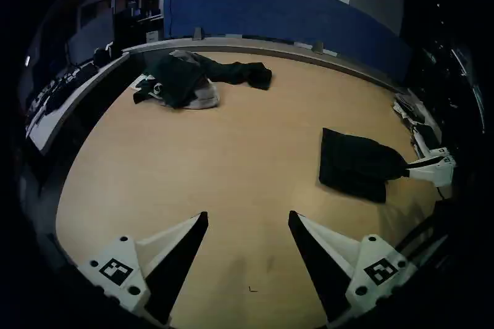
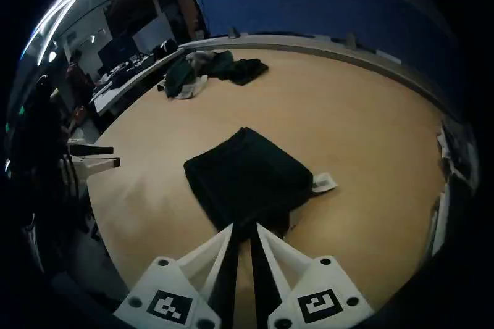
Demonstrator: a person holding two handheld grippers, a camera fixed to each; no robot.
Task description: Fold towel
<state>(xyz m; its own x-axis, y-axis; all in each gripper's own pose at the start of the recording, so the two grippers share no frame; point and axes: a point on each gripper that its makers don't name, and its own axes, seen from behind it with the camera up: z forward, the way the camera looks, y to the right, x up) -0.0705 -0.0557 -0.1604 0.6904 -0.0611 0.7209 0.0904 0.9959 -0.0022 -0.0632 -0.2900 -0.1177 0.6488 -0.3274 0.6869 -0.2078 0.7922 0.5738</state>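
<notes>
A dark towel, folded into a thick rectangle, lies flat on the tan table. A small white tag sticks out at one side of it. My right gripper has its fingers pressed together on the towel's near edge. In the left gripper view the same towel lies to the right, with the right gripper clamped on its far edge. My left gripper hovers open over bare table with nothing between its fingers. In the right gripper view the left gripper is at the table's left edge.
A heap of dark and grey clothes lies at the table's far end, below a blue partition. Small items sit at the right edge. Desks and monitors stand beyond the table's left rim.
</notes>
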